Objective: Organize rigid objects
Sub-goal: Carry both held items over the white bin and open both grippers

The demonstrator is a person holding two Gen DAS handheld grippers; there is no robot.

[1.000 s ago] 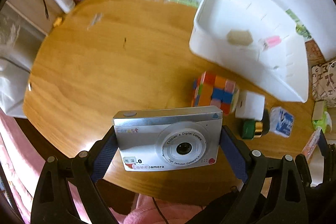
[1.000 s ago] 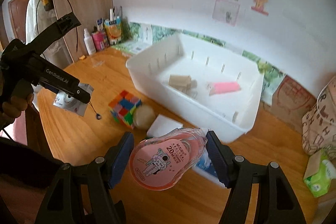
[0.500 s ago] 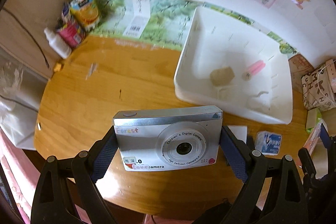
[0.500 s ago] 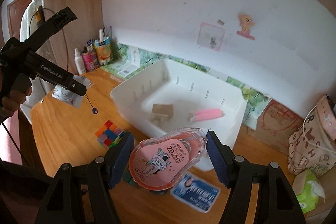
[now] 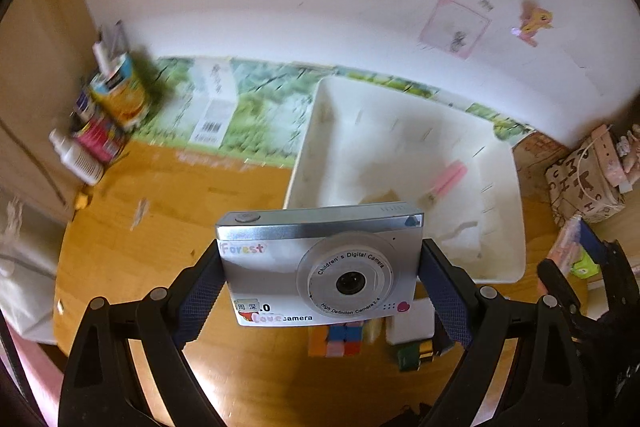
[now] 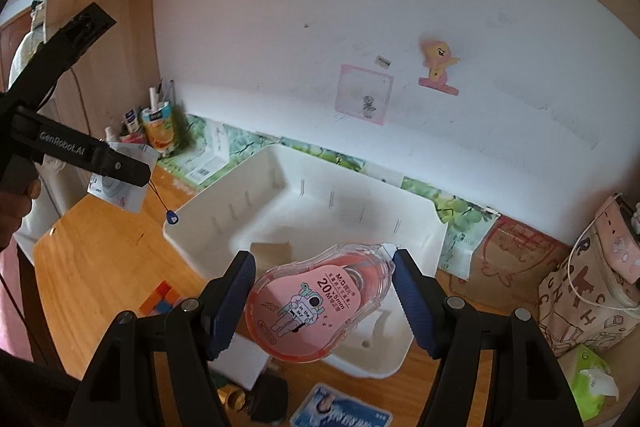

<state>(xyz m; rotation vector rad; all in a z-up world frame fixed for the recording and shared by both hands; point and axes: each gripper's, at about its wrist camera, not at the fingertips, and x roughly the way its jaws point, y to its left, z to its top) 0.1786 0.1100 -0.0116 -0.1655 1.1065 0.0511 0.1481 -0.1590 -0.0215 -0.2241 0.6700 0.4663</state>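
Note:
My left gripper (image 5: 320,267) is shut on a silver children's digital camera (image 5: 320,263) and holds it in the air in front of the white bin (image 5: 508,227). In the right wrist view the left gripper (image 6: 132,179) shows at the left, above the table, with the camera (image 6: 116,187) and its dangling strap. My right gripper (image 6: 324,299) is shut on a pink correction tape dispenser (image 6: 316,299), held over the near edge of the bin (image 6: 208,223). The bin holds a tan block (image 6: 270,251) and a pink item (image 5: 450,177).
A colour cube (image 5: 338,339), a white block (image 5: 408,319) and a green and gold item (image 5: 412,353) lie on the wooden table (image 5: 160,235) before the bin. A blue card (image 6: 340,411) lies near. Bottles and cartons (image 5: 104,123) stand back left. A patterned bag (image 6: 584,291) and tissues (image 6: 592,383) sit right.
Both grippers have risen with their loads and moved toward the bin. The cube and small items have dropped low in both views, and the wall fills more of each.

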